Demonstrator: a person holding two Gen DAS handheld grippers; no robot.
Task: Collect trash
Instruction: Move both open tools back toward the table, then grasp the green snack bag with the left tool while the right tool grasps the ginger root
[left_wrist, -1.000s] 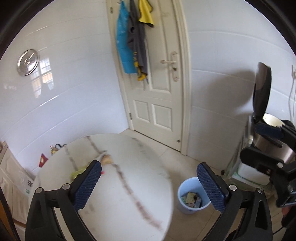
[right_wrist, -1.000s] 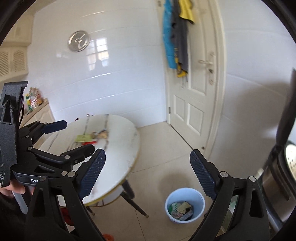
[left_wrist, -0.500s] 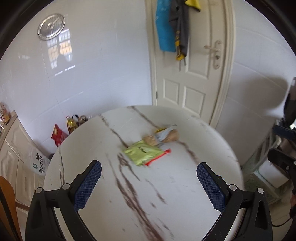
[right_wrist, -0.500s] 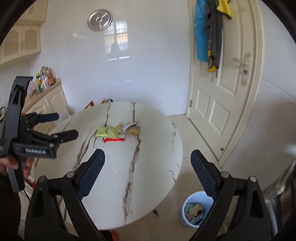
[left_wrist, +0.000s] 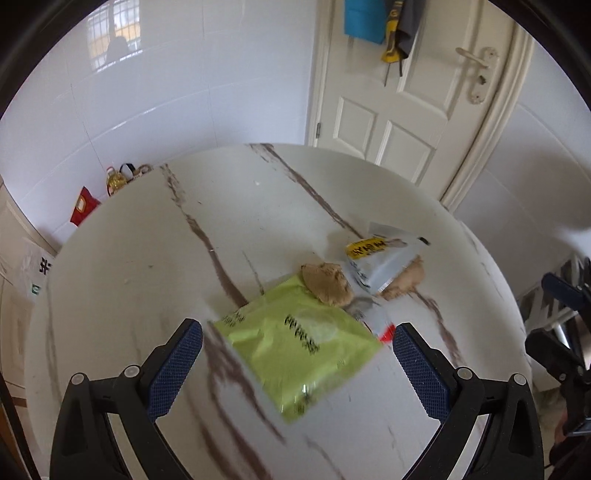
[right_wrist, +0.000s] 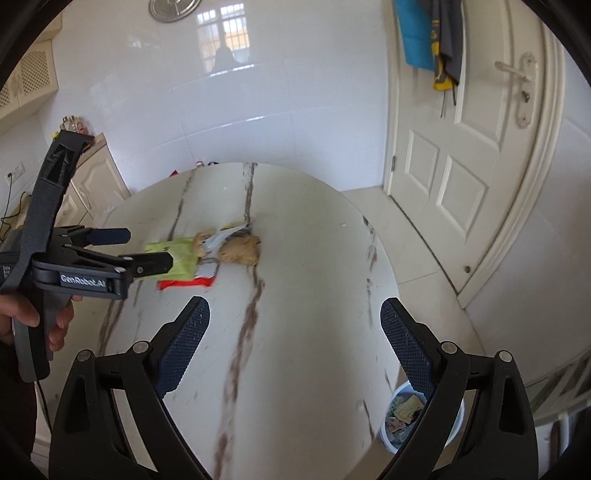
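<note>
A lime-green wrapper (left_wrist: 295, 347) lies on the round marble table (left_wrist: 147, 295), just ahead of my left gripper (left_wrist: 297, 356), which is open and hovers over it. Beyond it lie a brown crumpled lump (left_wrist: 327, 282), a silver and yellow wrapper (left_wrist: 380, 262) and a red wrapper (left_wrist: 386, 336). From the right wrist view, the same pile shows: green wrapper (right_wrist: 181, 258), brown lump (right_wrist: 240, 251), red wrapper (right_wrist: 184, 283), with the left gripper (right_wrist: 140, 249) beside it. My right gripper (right_wrist: 293, 332) is open above the table's near side, holding nothing.
A light blue bin (right_wrist: 402, 421) with trash in it stands on the floor right of the table. A white door (right_wrist: 461, 155) with hanging cloths is behind. Cabinets (right_wrist: 96, 184) line the left wall. A hand (right_wrist: 37, 317) grips the left tool.
Both grippers have swung from the bin and floor toward the table. The left one has moved in close over the green wrapper; both stay open.
</note>
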